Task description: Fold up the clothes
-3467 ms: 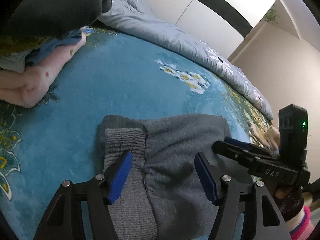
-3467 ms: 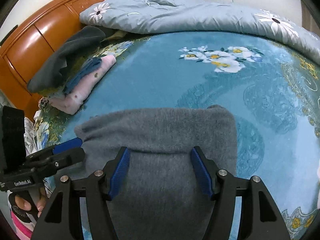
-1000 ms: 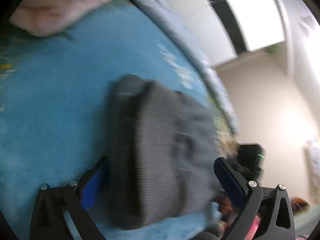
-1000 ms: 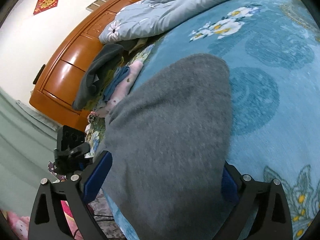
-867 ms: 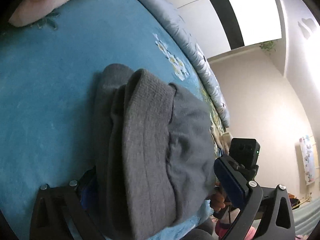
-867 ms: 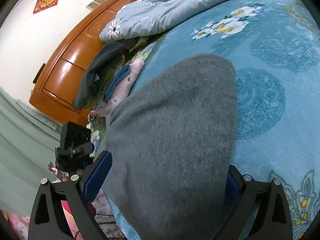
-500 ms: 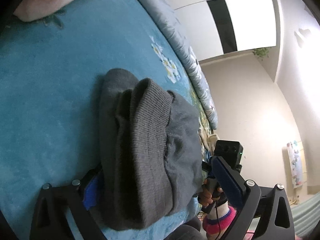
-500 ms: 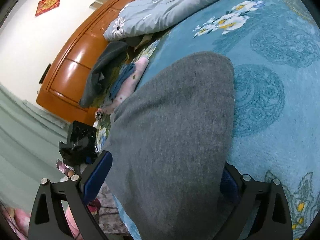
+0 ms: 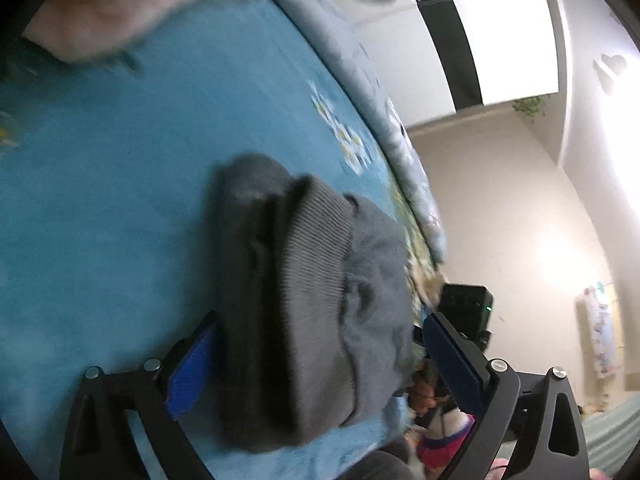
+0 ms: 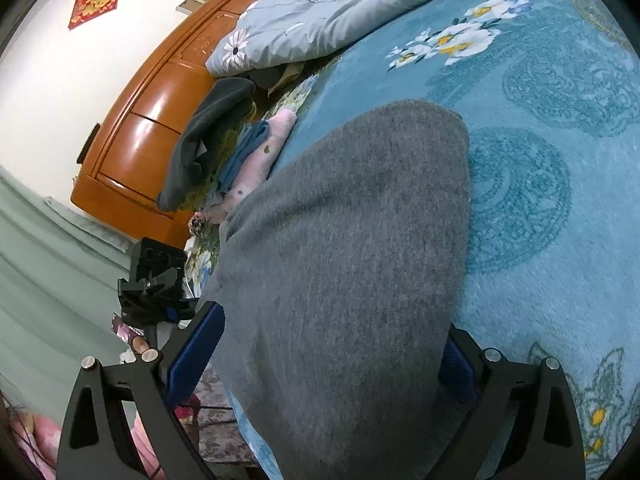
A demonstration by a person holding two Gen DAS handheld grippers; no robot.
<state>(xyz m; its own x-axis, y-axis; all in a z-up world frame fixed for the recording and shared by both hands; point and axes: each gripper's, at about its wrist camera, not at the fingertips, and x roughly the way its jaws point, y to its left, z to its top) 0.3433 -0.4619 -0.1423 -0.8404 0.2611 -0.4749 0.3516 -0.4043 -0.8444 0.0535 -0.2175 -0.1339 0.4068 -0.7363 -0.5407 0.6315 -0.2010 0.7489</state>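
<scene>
Both tools straddle the folded grey sweater (image 10: 344, 248) at the near edge of the bed (image 10: 560, 184). The left tool (image 9: 320, 364) is spread wide around its ribbed end, and the right tool (image 10: 328, 356) equally wide around its smooth end; whether either pad actually presses the cloth I cannot tell. From the right wrist, the clothes pile (image 10: 236, 152) sits at ten o'clock and the quilt (image 10: 340, 16) at twelve. Risk: the bundle overhangs the edge, so closing on only the top layer could let the fold slump open or slide off.
</scene>
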